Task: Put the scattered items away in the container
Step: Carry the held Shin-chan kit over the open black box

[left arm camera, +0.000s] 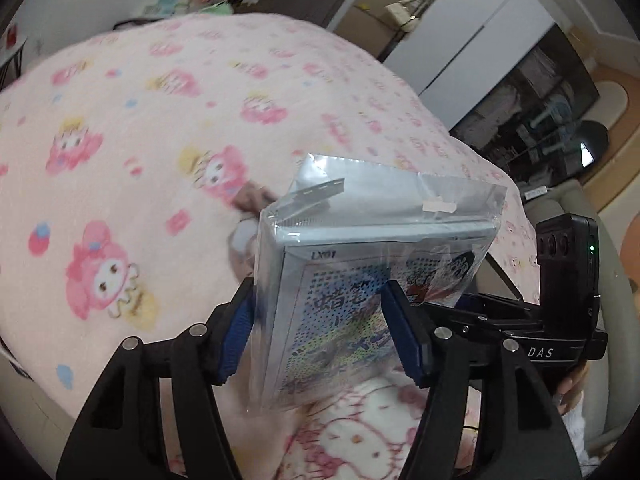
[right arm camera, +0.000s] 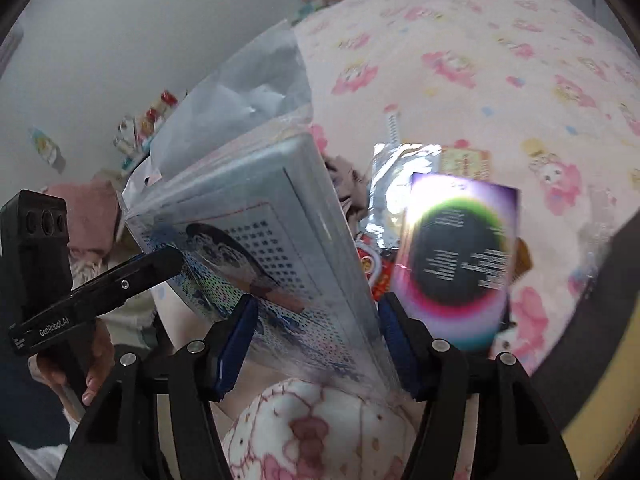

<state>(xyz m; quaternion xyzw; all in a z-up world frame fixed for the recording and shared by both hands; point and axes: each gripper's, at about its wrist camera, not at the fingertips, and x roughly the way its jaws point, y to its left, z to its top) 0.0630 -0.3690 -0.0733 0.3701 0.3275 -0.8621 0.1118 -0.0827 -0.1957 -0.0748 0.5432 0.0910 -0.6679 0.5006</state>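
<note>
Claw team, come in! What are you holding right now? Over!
Left claw shut on bagged box. Right claw around the same box's other end, grip unclear. Purple card and foil packets lie on pink blanket ahead. Container not in view.

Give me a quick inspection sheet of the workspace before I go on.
Surface: pink cartoon blanket.
Job's things: bagged box held up; purple card and foil packet piled on the blanket.
Clutter: nothing seen.
Grippers: left gripper jaws on the bagged box; right gripper jaws around it, grip unclear.
Cables: thin dark line by the right gripper, maybe a cable.
Surroundings: cardboard boxes, dark shelves.
</note>
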